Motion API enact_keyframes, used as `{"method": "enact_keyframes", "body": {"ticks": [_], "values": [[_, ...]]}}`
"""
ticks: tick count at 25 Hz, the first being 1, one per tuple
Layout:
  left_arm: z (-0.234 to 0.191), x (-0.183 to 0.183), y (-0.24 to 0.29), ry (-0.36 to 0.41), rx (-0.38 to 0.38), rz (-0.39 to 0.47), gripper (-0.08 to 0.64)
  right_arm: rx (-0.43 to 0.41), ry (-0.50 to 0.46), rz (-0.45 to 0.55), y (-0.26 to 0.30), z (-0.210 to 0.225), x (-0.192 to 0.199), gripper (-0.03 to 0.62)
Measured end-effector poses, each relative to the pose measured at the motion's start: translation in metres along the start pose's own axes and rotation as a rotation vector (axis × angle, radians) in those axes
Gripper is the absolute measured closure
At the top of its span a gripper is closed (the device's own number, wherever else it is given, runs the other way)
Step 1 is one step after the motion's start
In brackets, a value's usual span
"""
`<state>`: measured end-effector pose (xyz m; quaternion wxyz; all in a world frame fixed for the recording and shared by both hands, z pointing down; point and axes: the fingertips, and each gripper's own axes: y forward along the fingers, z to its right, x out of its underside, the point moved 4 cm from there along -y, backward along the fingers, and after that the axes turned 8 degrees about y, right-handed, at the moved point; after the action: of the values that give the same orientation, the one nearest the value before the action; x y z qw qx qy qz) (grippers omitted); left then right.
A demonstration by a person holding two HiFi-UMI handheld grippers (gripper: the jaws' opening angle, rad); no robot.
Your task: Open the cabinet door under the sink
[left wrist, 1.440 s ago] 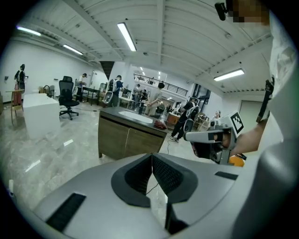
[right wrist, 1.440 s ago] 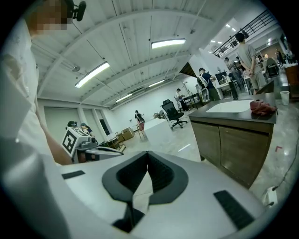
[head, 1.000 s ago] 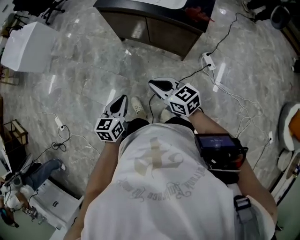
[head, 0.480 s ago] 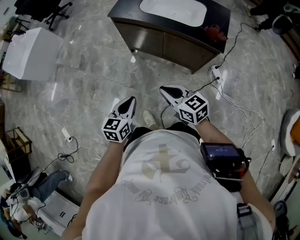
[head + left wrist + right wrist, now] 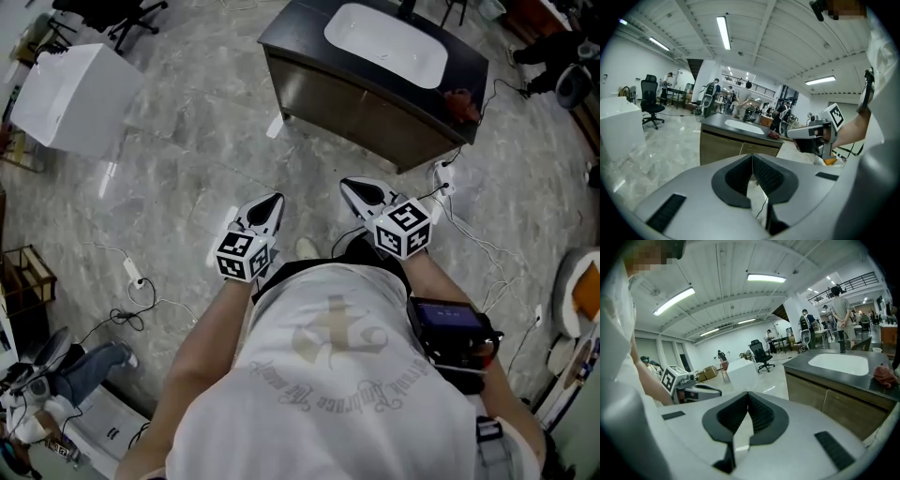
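Observation:
A dark-topped sink cabinet (image 5: 375, 108) with a white basin (image 5: 384, 42) stands on the marble floor ahead of me, its two brown doors closed. Both grippers are held out in front of my body, a good stride short of it. My left gripper (image 5: 272, 202) is shut and empty. So is my right gripper (image 5: 352, 187). In the left gripper view the closed jaws (image 5: 752, 157) point at the cabinet doors (image 5: 736, 150), with the right gripper (image 5: 811, 136) beside them. The right gripper view shows its shut jaws (image 5: 747, 394) and the doors (image 5: 825, 404) at the right.
A red cloth (image 5: 459, 98) lies on the counter's right end. A power strip with cables (image 5: 441, 173) trails on the floor by the cabinet's right corner. A white box (image 5: 70, 98) stands at far left, a wooden crate (image 5: 28, 267) at the left edge.
Both grippers and my body have moved forward over the floor toward the cabinet, which now shows in full, basin included. Both jaws stay shut.

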<state>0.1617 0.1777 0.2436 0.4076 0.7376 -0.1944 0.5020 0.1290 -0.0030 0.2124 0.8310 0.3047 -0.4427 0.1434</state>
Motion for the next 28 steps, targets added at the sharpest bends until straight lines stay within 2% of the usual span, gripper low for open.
{"method": "enact_keyframes", "body": {"ticks": [4,17,25,28], "values": [[-0.019,0.003,-0.001,-0.023,-0.023,0.000,0.546,-0.007,-0.027,-0.025,0.024,0.003,-0.004,0.578],[-0.077,-0.015,0.060,-0.063,-0.079,-0.063,0.546,-0.005,0.023,-0.094,0.100,0.085,-0.022,0.578],[-0.122,-0.033,0.149,-0.081,-0.098,-0.115,0.546,-0.026,0.039,-0.143,0.154,0.173,-0.047,0.578],[-0.128,-0.039,0.153,-0.082,-0.113,-0.120,0.546,-0.028,0.039,-0.145,0.161,0.180,-0.053,0.578]]}}
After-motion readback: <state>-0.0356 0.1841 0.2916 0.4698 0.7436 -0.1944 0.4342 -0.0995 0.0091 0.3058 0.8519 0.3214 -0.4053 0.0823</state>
